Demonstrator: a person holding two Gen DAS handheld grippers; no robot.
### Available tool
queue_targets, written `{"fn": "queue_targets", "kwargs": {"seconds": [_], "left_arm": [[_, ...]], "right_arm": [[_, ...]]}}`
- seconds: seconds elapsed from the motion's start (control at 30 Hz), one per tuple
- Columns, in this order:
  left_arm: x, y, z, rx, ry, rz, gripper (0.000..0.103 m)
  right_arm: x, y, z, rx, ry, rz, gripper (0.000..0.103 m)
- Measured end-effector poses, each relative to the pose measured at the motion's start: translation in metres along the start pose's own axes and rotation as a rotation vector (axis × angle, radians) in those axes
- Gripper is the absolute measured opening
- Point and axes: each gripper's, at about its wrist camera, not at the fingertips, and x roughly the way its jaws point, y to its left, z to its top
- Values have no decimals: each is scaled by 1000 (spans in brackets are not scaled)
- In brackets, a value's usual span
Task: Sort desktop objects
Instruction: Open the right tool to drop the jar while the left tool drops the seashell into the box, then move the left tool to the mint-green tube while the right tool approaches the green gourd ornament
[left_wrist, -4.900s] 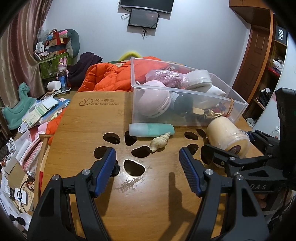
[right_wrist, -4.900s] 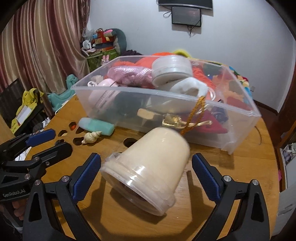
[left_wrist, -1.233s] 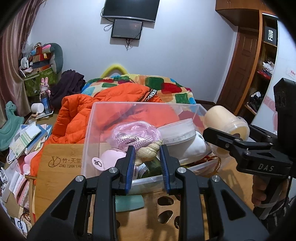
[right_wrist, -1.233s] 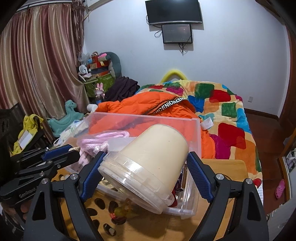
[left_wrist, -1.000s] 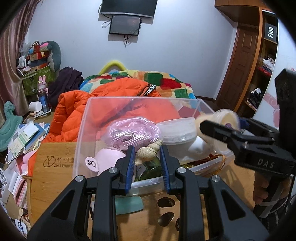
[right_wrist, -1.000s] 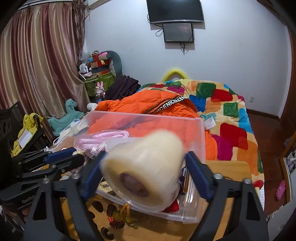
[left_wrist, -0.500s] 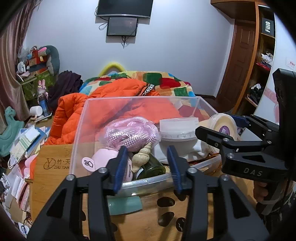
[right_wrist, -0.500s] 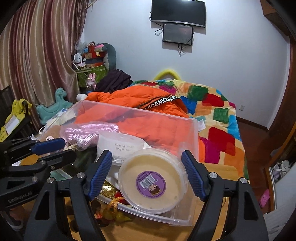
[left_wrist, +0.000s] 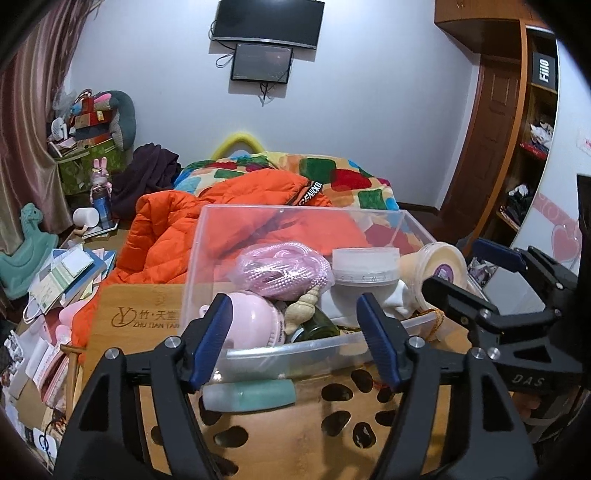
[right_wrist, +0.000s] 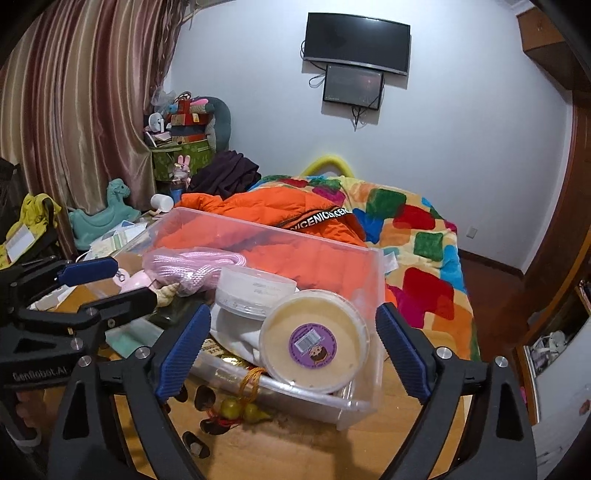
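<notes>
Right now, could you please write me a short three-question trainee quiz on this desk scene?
1. True or false: the cream plastic tub with the purple label lies inside the clear plastic bin.
2. Where is the beige spiral seashell: A on the table, B in the bin, C in the left claw?
3. Which item lies on the wooden table before the bin?

Key: 1 true; 2 B; 3 the pale green bottle.

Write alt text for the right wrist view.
A clear plastic storage bin on a wooden table holds a cream tub with a purple label, a round white container and a pink rope. The right gripper, jaws opening and empty, frames the tub.
</notes>
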Motion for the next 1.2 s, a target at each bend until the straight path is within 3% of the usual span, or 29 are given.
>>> {"fn": "queue_targets", "kwargs": {"seconds": [0.1, 0.57, 0.8, 1.03, 1.2], "left_arm": [[-9, 10, 0, -44, -1, -15, 82], [-25, 52, -35, -142, 28, 43, 83], [-9, 46, -51, -137, 89, 35, 83], [3, 30, -59, -72, 123, 64, 83], [14, 29, -59, -80, 156, 45, 88]], "right_arm": [[-9, 3, -2, -7, -12, -2, 89], [-30, 2, -33, 33, 28, -19, 96], [-18, 6, -55, 41, 98, -4, 96], [6, 18, -67, 37, 174, 85, 96], [18, 25, -70, 30, 206, 88, 94]]}}
